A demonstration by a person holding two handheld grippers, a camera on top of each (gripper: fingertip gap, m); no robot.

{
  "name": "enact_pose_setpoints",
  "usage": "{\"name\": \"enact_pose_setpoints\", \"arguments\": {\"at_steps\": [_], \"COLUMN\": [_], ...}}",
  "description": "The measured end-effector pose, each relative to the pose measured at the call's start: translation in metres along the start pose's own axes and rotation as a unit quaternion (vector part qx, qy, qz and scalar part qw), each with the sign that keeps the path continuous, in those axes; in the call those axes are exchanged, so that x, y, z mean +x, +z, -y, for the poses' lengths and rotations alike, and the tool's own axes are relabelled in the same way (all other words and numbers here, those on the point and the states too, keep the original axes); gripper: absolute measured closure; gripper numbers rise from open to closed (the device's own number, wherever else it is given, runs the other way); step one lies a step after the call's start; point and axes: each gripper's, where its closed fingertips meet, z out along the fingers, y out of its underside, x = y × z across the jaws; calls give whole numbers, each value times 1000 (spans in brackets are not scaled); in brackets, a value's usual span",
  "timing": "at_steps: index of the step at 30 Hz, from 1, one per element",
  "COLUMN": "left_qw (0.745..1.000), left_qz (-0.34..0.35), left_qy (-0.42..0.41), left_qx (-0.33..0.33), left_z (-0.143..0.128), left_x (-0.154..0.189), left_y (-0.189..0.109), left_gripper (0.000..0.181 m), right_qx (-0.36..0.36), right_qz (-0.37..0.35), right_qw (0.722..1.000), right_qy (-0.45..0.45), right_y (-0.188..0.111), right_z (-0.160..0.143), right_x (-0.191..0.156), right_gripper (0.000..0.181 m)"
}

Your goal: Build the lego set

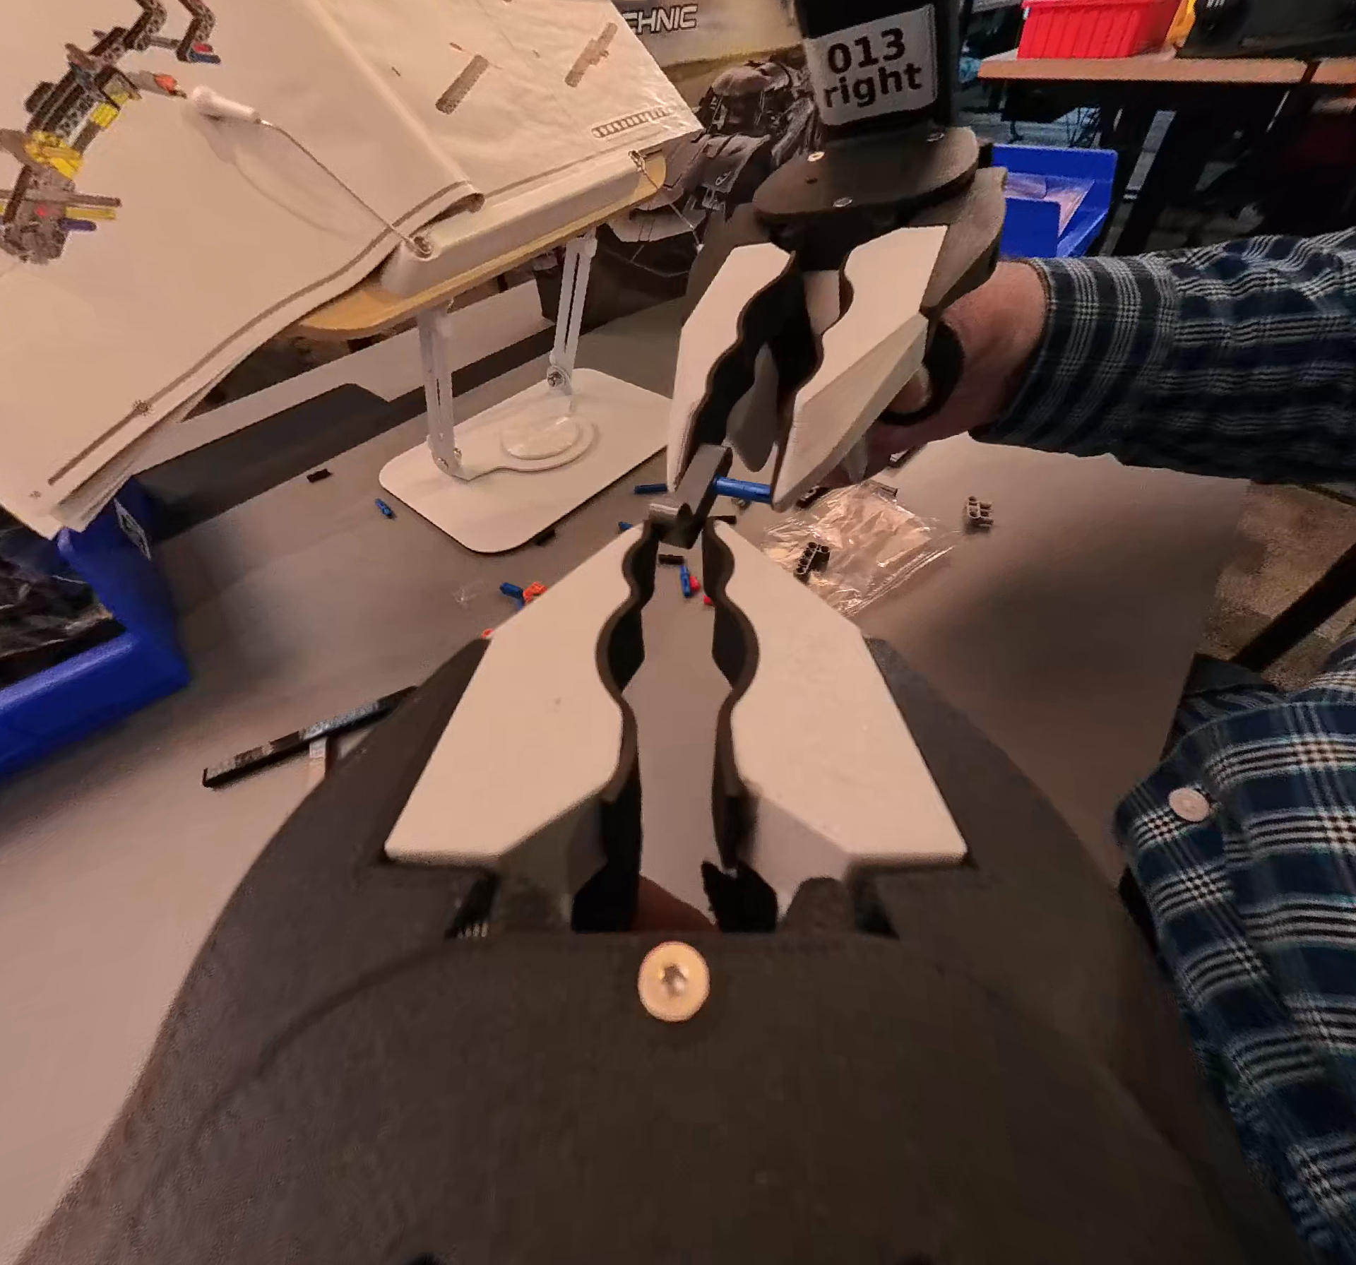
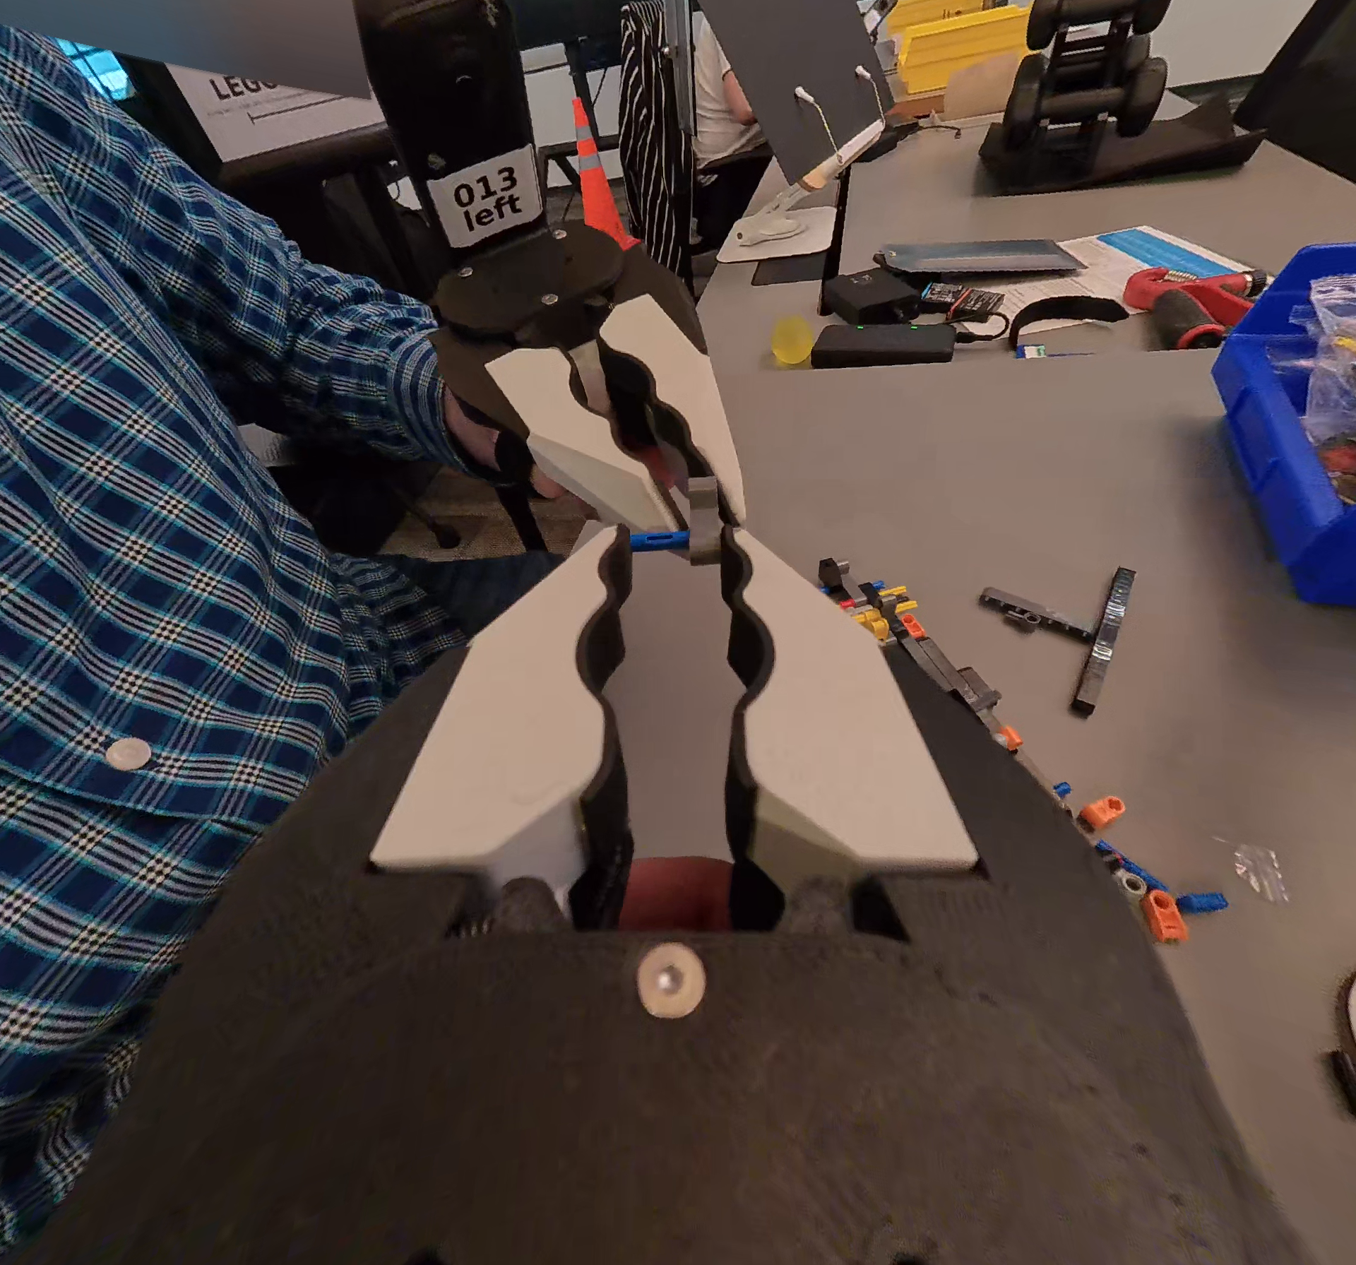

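A small grey lego connector (image 1: pixel 686 499) is held in the air above the grey table (image 1: pixel 1027 643). A blue pin (image 1: pixel 745 488) sticks out of its side. My left gripper (image 1: pixel 676 533) is shut on the connector's lower end. My right gripper (image 1: pixel 730 485) comes down from above, with one finger on the connector and the other on the pin's free end. In the right wrist view, my right gripper (image 2: pixel 675 541) spans the blue pin (image 2: pixel 657 540) and the connector (image 2: pixel 703 521). My left gripper (image 2: pixel 706 505) grips the connector from the upper left.
An open instruction booklet (image 1: pixel 293 166) leans on a white stand (image 1: pixel 514 488) with blue bins (image 1: pixel 88 643) beside it. A clear plastic bag (image 1: pixel 858 547) and loose pins lie past the grippers. A part-built assembly (image 2: pixel 924 643), black beams (image 2: pixel 1101 643), orange pieces (image 2: pixel 1101 811) and a blue bin (image 2: pixel 1277 459) lie right. My two grippers' fingertips are within a few centimetres of each other.
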Motion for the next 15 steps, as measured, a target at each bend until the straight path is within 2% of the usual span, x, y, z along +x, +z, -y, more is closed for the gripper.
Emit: {"name": "enact_pose_setpoints", "arguments": {"at_steps": [9, 15], "left_qw": [1000, 999], "left_qz": [18, 27], "left_qy": [4, 11], "left_qx": [2, -15], "left_z": [-2, -13], "left_x": [-6, -6], "left_y": [-10, -13], "left_gripper": [173, 174], "right_qx": [-4, -29], "right_qz": [-22, -40], "right_qw": [1000, 999], "right_qy": [-5, -9], "right_y": [7, 7], "right_z": [1, -7], "right_x": [4, 7], "right_gripper": [157, 151]}}
